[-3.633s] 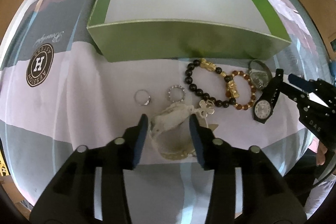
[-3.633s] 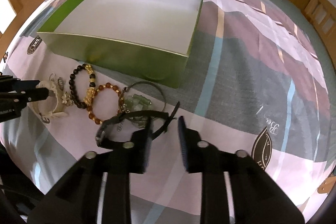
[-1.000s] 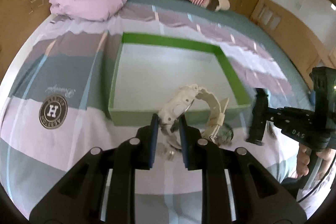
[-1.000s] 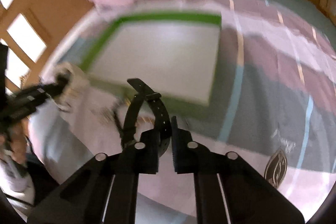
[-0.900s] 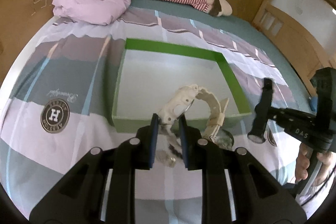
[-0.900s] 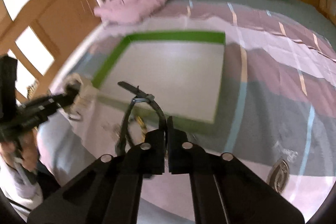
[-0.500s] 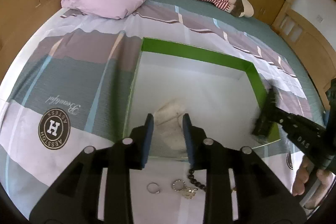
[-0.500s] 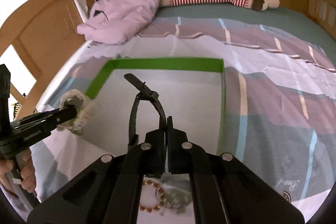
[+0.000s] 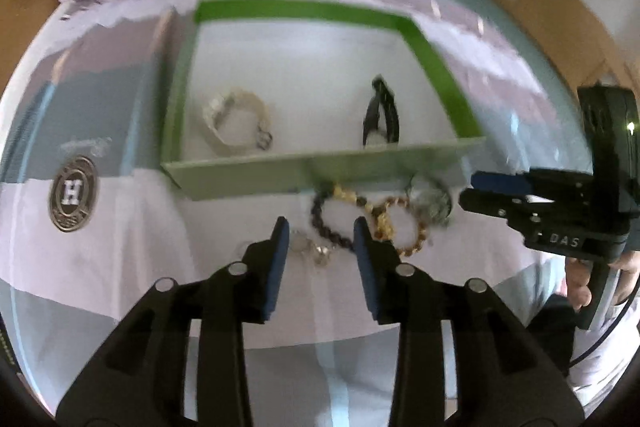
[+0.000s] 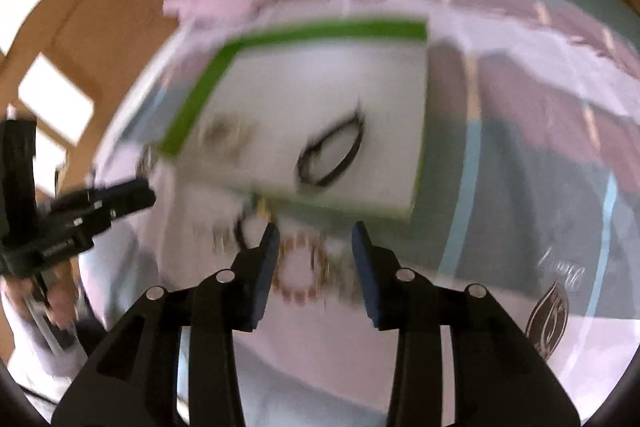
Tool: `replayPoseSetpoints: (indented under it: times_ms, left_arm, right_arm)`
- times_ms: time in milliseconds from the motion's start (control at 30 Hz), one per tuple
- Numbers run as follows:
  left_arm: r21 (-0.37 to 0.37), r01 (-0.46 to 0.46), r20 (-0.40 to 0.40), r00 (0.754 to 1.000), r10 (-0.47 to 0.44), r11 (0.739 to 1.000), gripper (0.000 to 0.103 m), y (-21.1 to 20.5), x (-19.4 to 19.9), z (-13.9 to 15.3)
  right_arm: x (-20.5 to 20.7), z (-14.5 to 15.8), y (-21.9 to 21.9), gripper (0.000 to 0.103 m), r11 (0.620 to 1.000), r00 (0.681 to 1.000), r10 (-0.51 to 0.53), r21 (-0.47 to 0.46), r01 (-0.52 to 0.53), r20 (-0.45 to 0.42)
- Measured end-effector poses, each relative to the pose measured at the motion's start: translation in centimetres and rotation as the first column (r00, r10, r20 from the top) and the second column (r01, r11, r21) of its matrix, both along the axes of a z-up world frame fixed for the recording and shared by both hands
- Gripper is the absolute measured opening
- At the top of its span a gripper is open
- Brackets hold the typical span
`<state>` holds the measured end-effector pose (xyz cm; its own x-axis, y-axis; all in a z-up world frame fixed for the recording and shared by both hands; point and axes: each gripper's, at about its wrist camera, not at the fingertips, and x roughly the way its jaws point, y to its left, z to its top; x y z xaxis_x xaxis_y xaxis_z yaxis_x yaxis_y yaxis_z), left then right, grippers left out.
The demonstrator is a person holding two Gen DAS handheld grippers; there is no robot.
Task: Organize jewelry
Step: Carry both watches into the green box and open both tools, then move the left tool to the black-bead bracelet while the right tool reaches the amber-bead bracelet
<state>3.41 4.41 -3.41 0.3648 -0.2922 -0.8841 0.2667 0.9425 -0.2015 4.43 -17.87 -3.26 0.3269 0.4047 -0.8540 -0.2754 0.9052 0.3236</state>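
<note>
- The shallow green cardboard box with a white floor (image 9: 320, 171) sits on the bed's pink, grey and teal patchwork bedspread (image 9: 120, 227).
- Inside the box, near its left wall, lies the cream-white wristwatch (image 9: 236, 125); it is well apart from the black strap wristwatch (image 9: 380, 119), which lies toward the right wall, close to the near wall.
- The left tool (image 9: 320, 239) hangs over the bedspread in front of the box. Its blue-padded jaws have just been opening and stand apart with nothing gripped.
- Below its gap lie small silvery rings (image 9: 316, 247), blurred.
- Just in front of the box's near wall lie a dark bead bracelet with gold charms (image 9: 332, 223), an amber bead bracelet (image 9: 404, 227) and a greenish bangle (image 9: 430, 201), close together.
- The right tool (image 10: 314, 247) has also just been opening; its jaws stand apart and empty above the amber bracelet. Its view is heavily blurred.
- A hand (image 9: 580, 287) holds the right tool's handle at the right edge of the left wrist view.
</note>
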Motion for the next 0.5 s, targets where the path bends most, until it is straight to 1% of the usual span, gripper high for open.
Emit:
replayPoseSetpoints:
  times_ms: [67, 133, 167, 233, 267, 300, 333, 367, 400, 433, 500]
  left_arm:
    - [0.032, -0.022, -0.012, 1.000, 0.023, 0.999, 0.037, -0.4, 0.8, -1.2]
    - [0.040, -0.055, -0.010, 0.998, 0.056, 0.998, 0.039, -0.4, 1.7, -2.2]
    - [0.045, -0.077, -0.002, 0.997, 0.078, 0.996, 0.040, -0.3, 2.2, -2.4]
    - [0.051, -0.136, 0.032, 0.990, 0.134, 0.989, 0.046, 0.3, 3.3, -2.6]
    - [0.027, -0.167, 0.022, 0.986, 0.166, 0.986, 0.051, 0.9, 3.8, -2.7]
    - [0.013, -0.198, 0.017, 0.980, 0.198, 0.980, 0.058, 1.4, 4.0, -2.8]
    - [-0.001, -0.222, 0.014, 0.975, 0.222, 0.975, 0.060, 1.9, 4.0, -2.8]
    - [-0.011, -0.227, 0.011, 0.974, 0.227, 0.974, 0.061, 2.1, 3.9, -2.7]
    - [-0.013, -0.206, 0.003, 0.978, 0.206, 0.978, 0.061, 2.0, 3.7, -2.8]
    - [-0.006, -0.178, -0.005, 0.984, 0.178, 0.984, 0.061, 1.5, 3.4, -3.0]
    - [0.022, -0.139, -0.011, 0.990, 0.139, 0.990, 0.061, 0.6, 2.8, -3.4]
  right_arm:
    - [0.2, -1.9, 0.6, 0.039, 0.999, 0.999, 0.014, -0.038, -0.016, -0.040]
    - [0.9, -3.4, 0.4, 0.039, 0.998, 0.999, -0.027, -0.056, 0.025, -0.045]
    - [1.3, -3.6, 0.3, 0.039, 0.997, 0.998, -0.047, -0.057, 0.044, -0.037]
    - [2.1, -3.6, -0.1, 0.039, 0.994, 0.996, -0.092, -0.060, 0.092, 0.005]
    - [2.6, -3.5, -0.4, 0.039, 0.991, 0.992, -0.123, -0.044, 0.124, 0.022]
    - [2.9, -3.2, -0.8, 0.039, 0.988, 0.988, -0.152, -0.028, 0.153, 0.040]
    - [3.0, -2.8, -1.2, 0.039, 0.982, 0.980, -0.185, -0.018, 0.186, 0.069]
    - [3.1, -2.3, -1.6, 0.040, 0.976, 0.971, -0.216, -0.013, 0.218, 0.106]
    - [3.1, -2.1, -1.8, 0.042, 0.973, 0.967, -0.227, -0.021, 0.231, 0.119]
    - [3.0, -2.3, -1.8, 0.044, 0.973, 0.971, -0.222, -0.043, 0.227, 0.089]
    - [2.8, -3.4, -1.5, 0.044, 0.979, 0.982, -0.186, -0.088, 0.185, -0.010]
